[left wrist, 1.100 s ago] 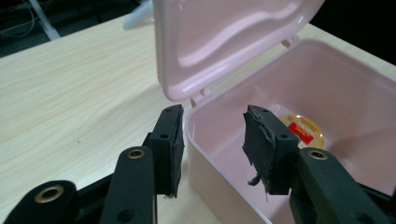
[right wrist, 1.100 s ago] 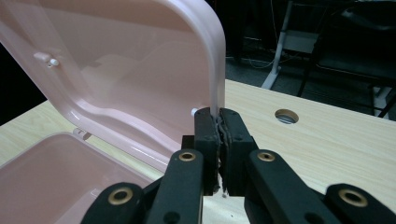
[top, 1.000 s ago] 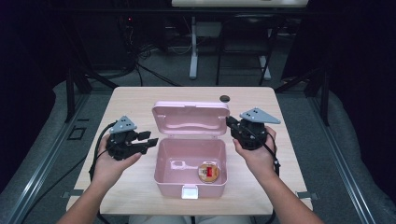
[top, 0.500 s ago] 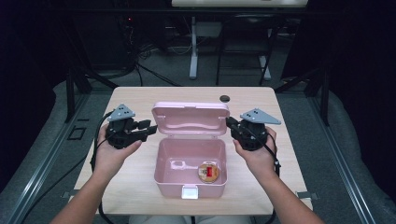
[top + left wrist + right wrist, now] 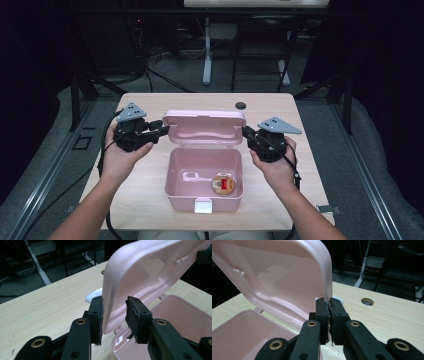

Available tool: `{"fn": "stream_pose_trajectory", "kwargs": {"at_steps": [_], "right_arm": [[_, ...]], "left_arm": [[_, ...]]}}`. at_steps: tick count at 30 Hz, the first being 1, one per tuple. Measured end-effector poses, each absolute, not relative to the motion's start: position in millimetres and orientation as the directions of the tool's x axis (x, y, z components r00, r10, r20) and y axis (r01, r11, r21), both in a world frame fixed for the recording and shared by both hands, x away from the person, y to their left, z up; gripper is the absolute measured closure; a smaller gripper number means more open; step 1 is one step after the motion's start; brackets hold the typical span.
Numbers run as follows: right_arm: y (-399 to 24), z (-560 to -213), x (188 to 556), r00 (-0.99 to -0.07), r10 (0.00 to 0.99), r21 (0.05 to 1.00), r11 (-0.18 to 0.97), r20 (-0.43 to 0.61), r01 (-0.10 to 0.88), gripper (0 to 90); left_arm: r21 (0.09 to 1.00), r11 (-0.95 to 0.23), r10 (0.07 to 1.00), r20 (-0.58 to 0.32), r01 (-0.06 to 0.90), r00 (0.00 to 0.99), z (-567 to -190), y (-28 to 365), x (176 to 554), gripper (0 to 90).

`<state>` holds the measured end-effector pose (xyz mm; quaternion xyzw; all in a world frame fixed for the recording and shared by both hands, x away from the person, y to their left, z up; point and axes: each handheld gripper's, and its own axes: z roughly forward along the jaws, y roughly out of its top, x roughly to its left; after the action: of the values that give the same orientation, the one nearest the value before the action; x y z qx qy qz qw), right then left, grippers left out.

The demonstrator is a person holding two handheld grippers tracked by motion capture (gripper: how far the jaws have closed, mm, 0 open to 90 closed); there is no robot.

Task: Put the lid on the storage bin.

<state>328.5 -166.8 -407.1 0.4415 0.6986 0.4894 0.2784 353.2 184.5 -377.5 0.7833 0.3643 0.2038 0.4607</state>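
A pink box (image 5: 171,175) stands open in the middle of the table, its lid (image 5: 205,127) tilted up at the back. Inside lie a round brown and red piece (image 5: 223,184) and a small pink piece (image 5: 191,176). My left gripper (image 5: 159,127) is at the lid's left edge. Its jaws have just been closing and straddle the lid (image 5: 145,272), with a gap still at one pad (image 5: 135,315). My right gripper (image 5: 247,132) is shut on the lid's right edge, where the rim of the lid (image 5: 287,277) runs down between its pads (image 5: 329,315).
The wooden table (image 5: 150,200) has a round cable hole (image 5: 240,105) behind the box. A white latch (image 5: 202,205) sits on the box's front wall. Dark floor, cables and desk legs lie beyond the far edge.
My left hand has risen and moved in toward the lid's left edge, with its jaws narrowing around that edge. The right hand and the lid have stayed put.
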Motion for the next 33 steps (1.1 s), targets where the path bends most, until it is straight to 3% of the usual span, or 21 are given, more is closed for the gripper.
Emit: {"fn": "stream_pose_trajectory", "kwargs": {"at_steps": [33], "right_arm": [[-169.1, -409.2, 323.0, -0.467, 0.882, 0.931, 0.119, 0.061, 0.345, 85.3]], "left_arm": [[0.882, -0.327, 0.778, 0.048, 0.339, 0.627, -366.5, 174.9, 353.3, 77.4]]}}
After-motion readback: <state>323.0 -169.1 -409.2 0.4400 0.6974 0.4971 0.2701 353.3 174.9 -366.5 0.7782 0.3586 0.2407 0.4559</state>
